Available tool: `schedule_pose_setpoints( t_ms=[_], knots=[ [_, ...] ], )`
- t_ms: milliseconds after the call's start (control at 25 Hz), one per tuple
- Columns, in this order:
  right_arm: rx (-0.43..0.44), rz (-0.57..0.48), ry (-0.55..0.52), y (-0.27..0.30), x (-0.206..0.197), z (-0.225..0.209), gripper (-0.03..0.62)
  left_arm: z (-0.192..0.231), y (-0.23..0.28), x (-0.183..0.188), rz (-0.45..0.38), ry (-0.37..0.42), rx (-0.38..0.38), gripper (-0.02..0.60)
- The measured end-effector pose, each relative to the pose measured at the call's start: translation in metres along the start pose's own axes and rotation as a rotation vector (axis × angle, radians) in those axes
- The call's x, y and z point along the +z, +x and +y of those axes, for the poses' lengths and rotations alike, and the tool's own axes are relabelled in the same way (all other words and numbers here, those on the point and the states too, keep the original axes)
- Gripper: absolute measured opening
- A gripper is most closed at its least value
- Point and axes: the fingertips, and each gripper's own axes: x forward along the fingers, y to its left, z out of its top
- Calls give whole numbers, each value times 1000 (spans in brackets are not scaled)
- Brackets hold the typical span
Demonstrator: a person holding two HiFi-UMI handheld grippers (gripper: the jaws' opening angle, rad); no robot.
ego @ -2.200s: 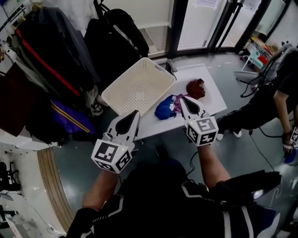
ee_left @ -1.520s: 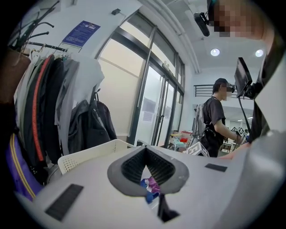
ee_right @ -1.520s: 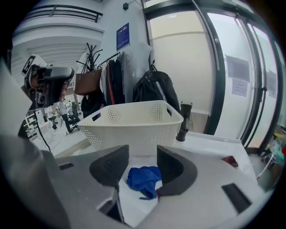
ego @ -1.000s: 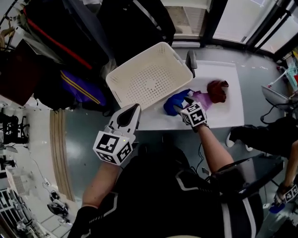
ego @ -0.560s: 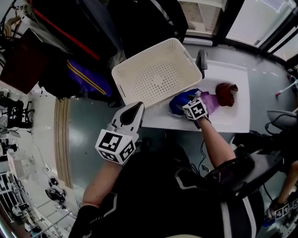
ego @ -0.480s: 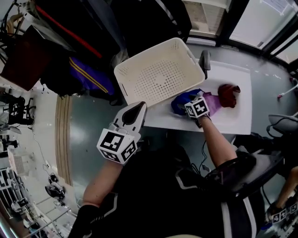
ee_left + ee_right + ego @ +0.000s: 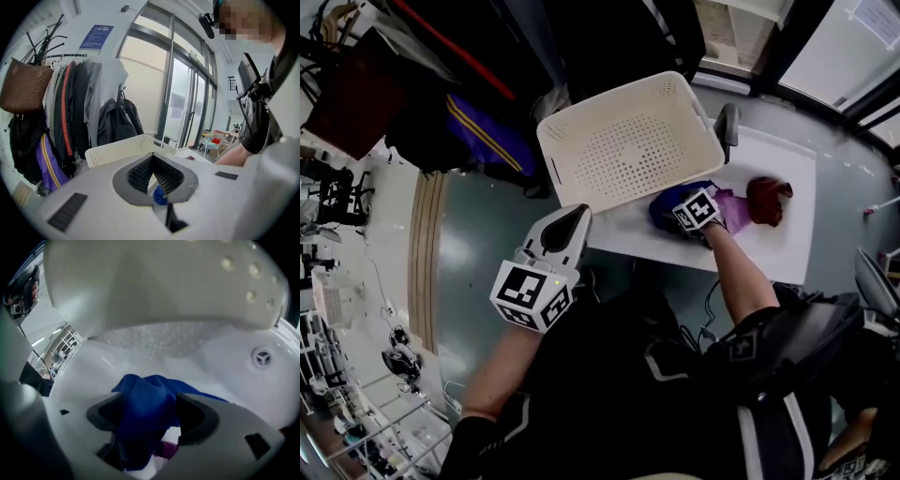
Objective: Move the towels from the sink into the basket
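The right hand-held gripper (image 7: 678,202) was down in the white sink (image 7: 787,258), pointing steeply at the blue towel (image 7: 662,203). In the right gripper view its jaws had just been opening and stood spread wide (image 7: 149,402), with a raised fold of the blue towel (image 7: 140,384) between them; the pads were not pressing on the cloth. A bit of the purple towel (image 7: 165,449) showed under the blue one, close to the gripper's body. From the head view the purple towel (image 7: 734,203) lay just beside the blue one, and the red towel (image 7: 769,200) lay next to it on the far side, all three in the sink. The white perforated basket (image 7: 628,150) stood beside the sink, its near corner by the blue towel. The left hand-held gripper (image 7: 570,217) was held in the air, well apart from the sink, its jaws pressed together with nothing in them (image 7: 152,155), facing the basket (image 7: 119,150) and a rack of coats (image 7: 70,108)
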Motion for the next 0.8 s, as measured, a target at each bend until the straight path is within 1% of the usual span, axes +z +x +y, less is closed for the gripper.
schedule_pose_setpoints(
  t_ms=[120,200,240,280,320,360,440,560,640,800],
  knots=[
    [17,37,-18,9,-5,1,347,1,-3,-3,5,-10,14,6],
    [23,44,-28,12,-5,1,330,3,-4,-6,8,-15,22,6],
    [29,45,-35,13,-5,2,313,4,-5,-7,9,-17,26,6],
    [38,45,-45,13,-4,4,280,5,-7,-8,10,-20,30,6],
    [47,45,-60,13,-4,7,234,7,-8,-8,10,-22,33,6],
    [53,45,-76,13,-4,10,207,8,-9,-9,10,-24,35,6],
    [58,44,-103,13,-3,14,181,10,-11,-9,6,-24,36,6],
    [60,34,-112,11,-1,17,172,11,-11,-7,-6,-25,24,6],
    [45,21,-118,5,2,18,163,10,-11,-7,-12,-24,7,6],
    [25,-47,-133,-14,12,27,158,11,-10,-3,-25,-17,-36,6]
  ],
)
